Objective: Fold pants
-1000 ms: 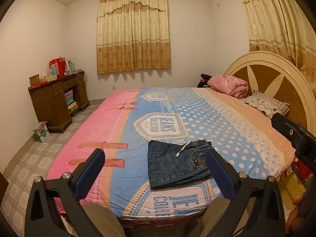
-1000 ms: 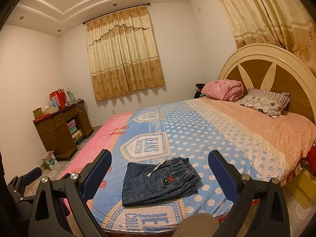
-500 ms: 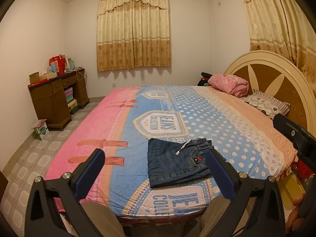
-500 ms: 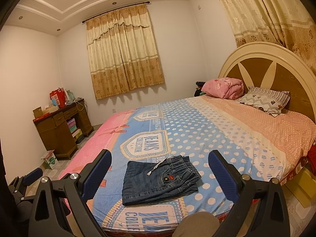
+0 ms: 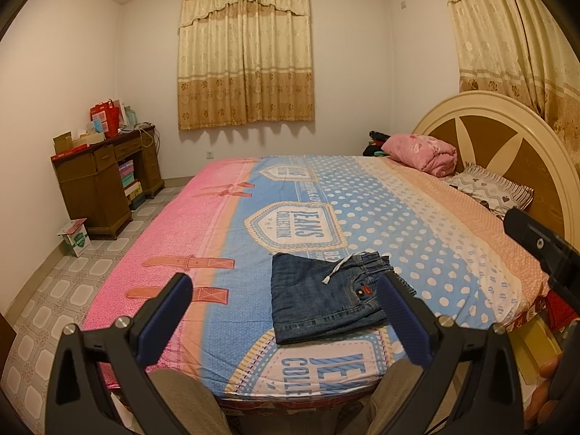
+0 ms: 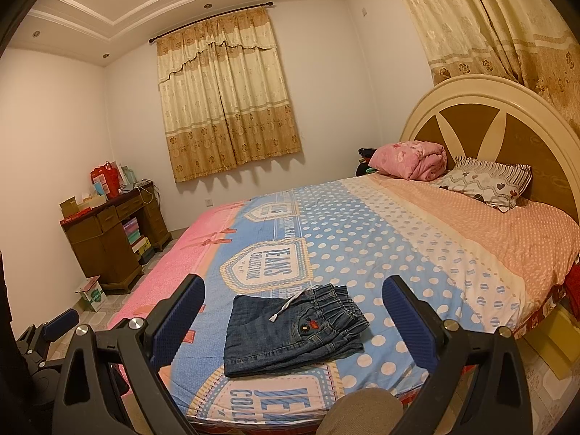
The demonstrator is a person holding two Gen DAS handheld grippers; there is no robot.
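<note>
- Two grippers are held above the near edge of the bed [image 5: 362,195]; nothing is gripped by either.
- The left gripper [image 5: 286,308] is seen with its jaws spread wide.
- The right gripper [image 6: 293,311] is likewise spread wide and empty.
- The pants [image 6: 290,330], dark denim, are laid folded and flat on the bedspread, ahead of both grippers and touched by neither.
- A white drawstring [image 6: 286,306] is draped over the waistband.
- A pink quilt [image 6: 409,159] and a pillow [image 6: 485,181] are found far ahead, by the headboard.
</note>
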